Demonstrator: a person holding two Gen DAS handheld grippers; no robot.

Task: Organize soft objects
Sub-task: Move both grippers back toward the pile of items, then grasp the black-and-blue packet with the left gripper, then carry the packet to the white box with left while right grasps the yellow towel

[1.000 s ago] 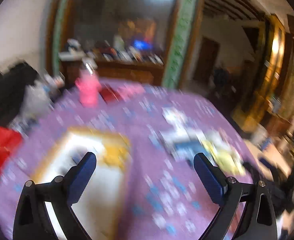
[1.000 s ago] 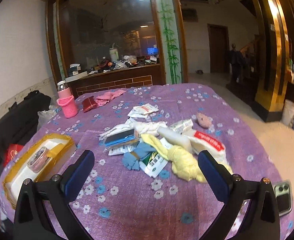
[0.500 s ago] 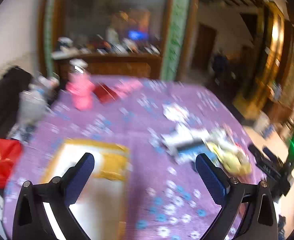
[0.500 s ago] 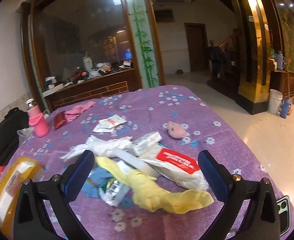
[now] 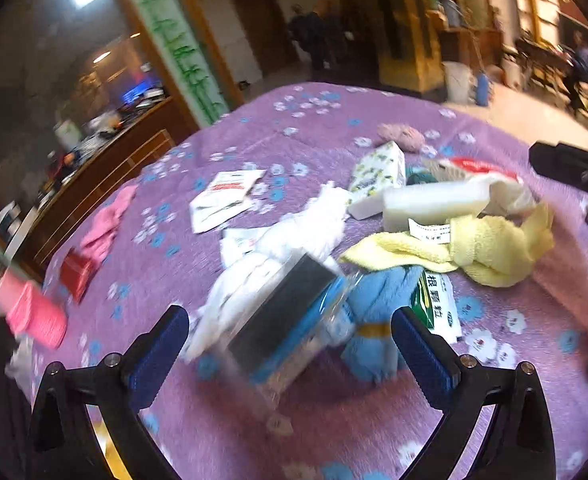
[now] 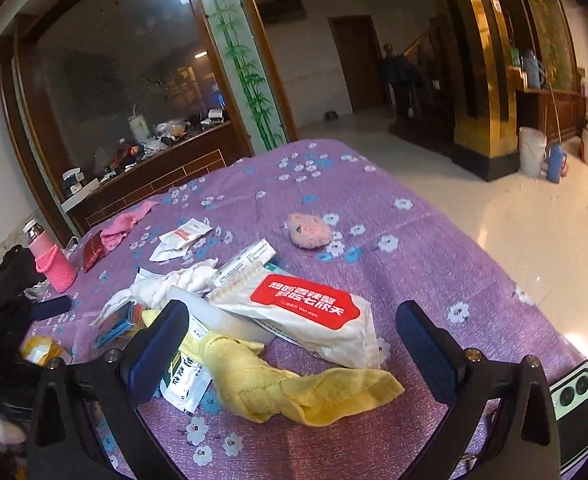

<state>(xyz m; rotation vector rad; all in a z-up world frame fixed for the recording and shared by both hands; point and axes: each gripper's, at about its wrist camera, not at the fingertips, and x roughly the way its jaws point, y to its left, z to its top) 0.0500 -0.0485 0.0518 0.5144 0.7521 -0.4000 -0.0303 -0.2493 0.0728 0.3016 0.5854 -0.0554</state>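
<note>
The yellow towel (image 6: 294, 384) lies crumpled at the pile's near edge, between my right gripper's (image 6: 294, 344) spread, empty jaws. My left gripper (image 5: 290, 344), likewise spread, faces the blue cloth (image 5: 377, 316) and what may be a clear packet (image 5: 286, 328).

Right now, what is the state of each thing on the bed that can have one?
left hand-held gripper: open, holding nothing
right hand-held gripper: open, holding nothing
yellow towel: crumpled, not folded
wet wipe pack: lying flat, label up
pink bottle: upright, capped
phone: lying face down
</note>
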